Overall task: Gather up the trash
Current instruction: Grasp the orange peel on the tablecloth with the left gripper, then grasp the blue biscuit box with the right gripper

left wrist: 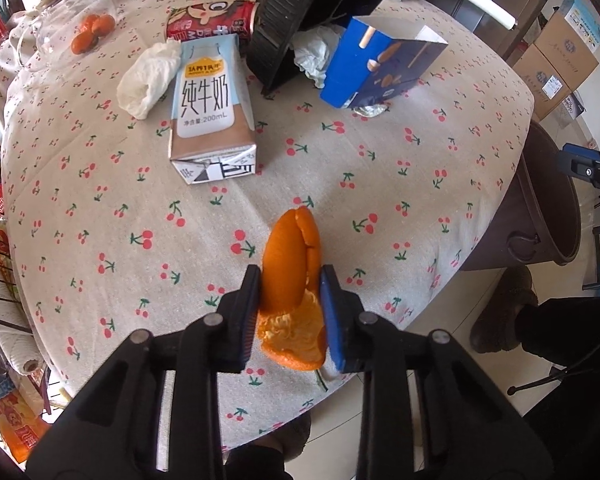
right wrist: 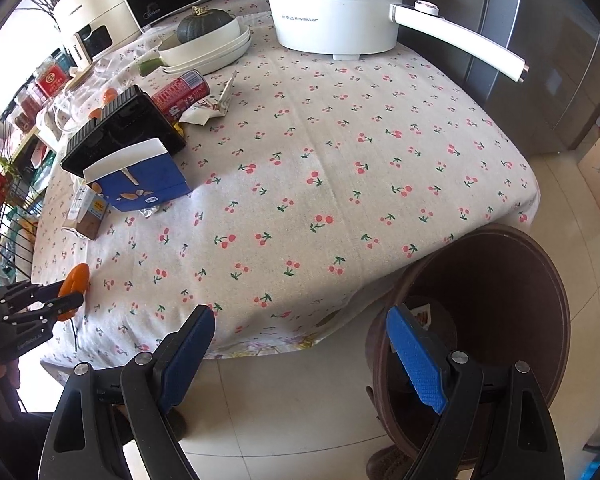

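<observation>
My left gripper (left wrist: pixel 290 280) is shut on an orange peel (left wrist: pixel 290 256) just above the cherry-print tablecloth (left wrist: pixel 100 184) near its front edge; it also shows in the right wrist view (right wrist: pixel 74 280). My right gripper (right wrist: pixel 300 336) is open and empty, off the table's edge, beside the brown trash bin (right wrist: pixel 500 280), which also shows in the left wrist view (left wrist: pixel 548 208). Farther back lie a milk carton (left wrist: pixel 210 108), a crumpled tissue (left wrist: pixel 148 76), a red can (left wrist: pixel 212 20), a black tray (left wrist: pixel 300 12) on its side and a blue box (left wrist: pixel 376 68).
A white electric pot (right wrist: pixel 336 8) with a long handle, stacked white plates (right wrist: pixel 216 48) and a green squash (right wrist: pixel 204 24) stand at the back. Tangerines (left wrist: pixel 92 30) sit at the far left. Cardboard boxes (left wrist: pixel 560 56) stand on the floor at right.
</observation>
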The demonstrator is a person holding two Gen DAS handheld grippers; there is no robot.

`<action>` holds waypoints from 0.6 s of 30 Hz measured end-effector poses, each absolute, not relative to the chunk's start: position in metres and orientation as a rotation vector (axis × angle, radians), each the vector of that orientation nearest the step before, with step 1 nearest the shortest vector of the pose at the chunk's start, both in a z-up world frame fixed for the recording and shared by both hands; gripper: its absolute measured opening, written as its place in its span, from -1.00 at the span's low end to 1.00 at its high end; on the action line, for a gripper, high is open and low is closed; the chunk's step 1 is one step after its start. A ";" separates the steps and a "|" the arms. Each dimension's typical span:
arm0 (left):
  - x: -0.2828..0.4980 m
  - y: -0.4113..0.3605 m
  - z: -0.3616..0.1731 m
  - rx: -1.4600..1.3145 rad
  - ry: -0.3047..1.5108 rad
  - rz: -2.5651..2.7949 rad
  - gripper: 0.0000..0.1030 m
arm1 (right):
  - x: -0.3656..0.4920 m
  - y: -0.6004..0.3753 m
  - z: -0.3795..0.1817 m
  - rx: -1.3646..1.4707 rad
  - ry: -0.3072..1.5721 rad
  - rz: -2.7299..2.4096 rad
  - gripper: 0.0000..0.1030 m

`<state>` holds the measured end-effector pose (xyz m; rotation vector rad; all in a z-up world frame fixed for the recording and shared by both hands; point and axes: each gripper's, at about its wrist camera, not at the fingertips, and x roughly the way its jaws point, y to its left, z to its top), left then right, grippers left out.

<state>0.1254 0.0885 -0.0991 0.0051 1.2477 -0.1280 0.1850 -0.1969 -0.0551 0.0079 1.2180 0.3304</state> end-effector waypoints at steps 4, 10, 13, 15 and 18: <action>0.123 0.098 -0.088 -0.040 1.210 -0.110 -0.42 | 0.192 -0.174 -0.046 0.001 1.192 0.374 0.77; 0.120 0.119 -0.075 -0.118 1.154 -0.075 -0.42 | 0.211 -0.140 -0.034 0.015 1.155 0.446 0.85; 0.119 0.128 -0.070 -0.154 1.138 -0.068 -0.42 | 0.228 -0.131 -0.032 0.059 1.146 0.446 0.86; 0.120 0.130 -0.068 -0.168 1.131 -0.066 -0.42 | 0.240 -0.126 -0.033 0.090 1.150 0.441 0.86; 0.122 0.132 -0.066 -0.175 1.128 -0.070 -0.42 | 0.253 -0.119 -0.034 0.117 1.142 0.433 0.86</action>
